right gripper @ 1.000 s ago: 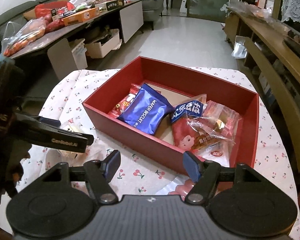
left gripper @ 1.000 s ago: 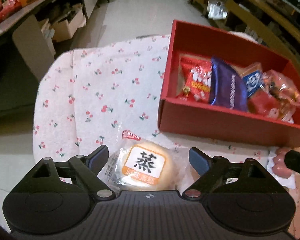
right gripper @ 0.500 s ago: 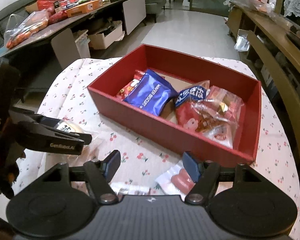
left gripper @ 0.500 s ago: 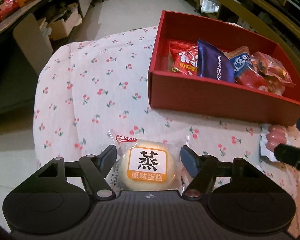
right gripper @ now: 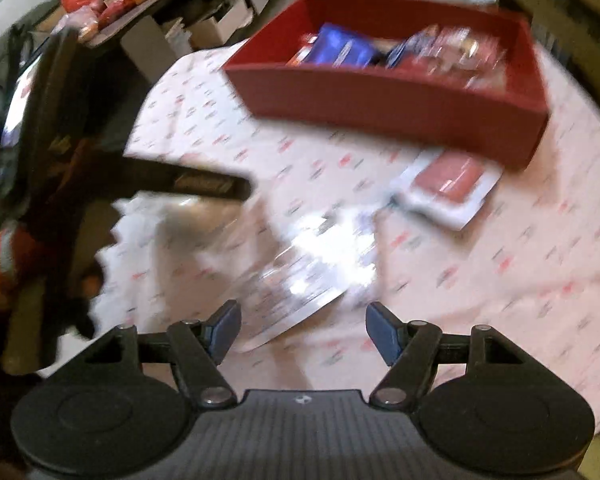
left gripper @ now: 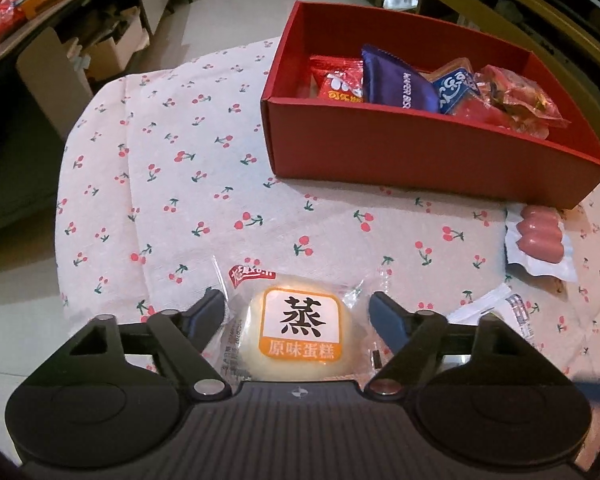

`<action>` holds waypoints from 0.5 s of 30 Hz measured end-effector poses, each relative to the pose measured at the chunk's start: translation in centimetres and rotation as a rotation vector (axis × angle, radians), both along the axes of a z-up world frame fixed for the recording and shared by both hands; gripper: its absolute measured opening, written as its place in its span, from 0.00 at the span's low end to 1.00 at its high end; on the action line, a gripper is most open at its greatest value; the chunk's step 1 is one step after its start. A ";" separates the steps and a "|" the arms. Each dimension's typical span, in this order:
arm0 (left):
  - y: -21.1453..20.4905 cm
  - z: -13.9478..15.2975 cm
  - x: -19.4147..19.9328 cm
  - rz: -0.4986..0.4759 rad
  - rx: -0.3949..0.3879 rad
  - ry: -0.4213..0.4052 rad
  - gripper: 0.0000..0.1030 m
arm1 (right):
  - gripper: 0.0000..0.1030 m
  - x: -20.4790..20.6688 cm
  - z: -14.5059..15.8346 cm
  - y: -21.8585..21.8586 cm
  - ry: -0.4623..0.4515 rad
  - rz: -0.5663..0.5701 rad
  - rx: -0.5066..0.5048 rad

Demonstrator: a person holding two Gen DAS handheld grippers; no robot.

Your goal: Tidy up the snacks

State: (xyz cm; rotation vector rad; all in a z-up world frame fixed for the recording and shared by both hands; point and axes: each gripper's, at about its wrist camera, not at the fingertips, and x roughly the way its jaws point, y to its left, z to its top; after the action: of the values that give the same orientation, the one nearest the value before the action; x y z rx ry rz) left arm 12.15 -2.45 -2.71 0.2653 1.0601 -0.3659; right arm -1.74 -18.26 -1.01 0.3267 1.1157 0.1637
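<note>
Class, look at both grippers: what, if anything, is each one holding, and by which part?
Nothing is held. The left gripper is open around the wrapped steamed cake, pads clear of it. The right gripper is open and empty.

One red box [left gripper: 420,160], perhaps five packets inside [left gripper: 400,84], three outside [left gripper: 300,328].

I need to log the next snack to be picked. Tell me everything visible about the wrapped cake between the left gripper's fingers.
The steamed cake is a pale round bun in clear crinkled plastic with an orange-bordered white label bearing a black character. It lies flat on the cherry-print tablecloth, between the open left gripper fingers, apparently ungripped.
</note>
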 end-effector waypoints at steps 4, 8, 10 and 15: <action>0.4 0.2 -0.1 0.008 -0.028 0.016 0.78 | 0.72 0.6 -0.9 2.0 0.034 0.030 0.035; 0.9 0.2 -0.1 0.016 -0.060 0.044 0.79 | 0.71 2.6 -2.1 1.6 0.059 0.004 0.019; 1.0 0.2 -0.2 0.012 -0.064 0.046 0.80 | 0.72 3.8 -2.5 0.6 0.055 -0.033 -0.026; 1.2 0.2 -0.5 0.009 -0.070 0.045 0.81 | 0.71 4.5 -2.3 -1.7 0.040 -0.120 -0.070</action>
State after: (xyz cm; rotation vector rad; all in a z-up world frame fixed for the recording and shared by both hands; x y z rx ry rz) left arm 11.61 -1.24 -2.54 0.1907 1.0905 -0.4016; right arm 2.78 -19.95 -3.28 0.3344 1.1348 0.0116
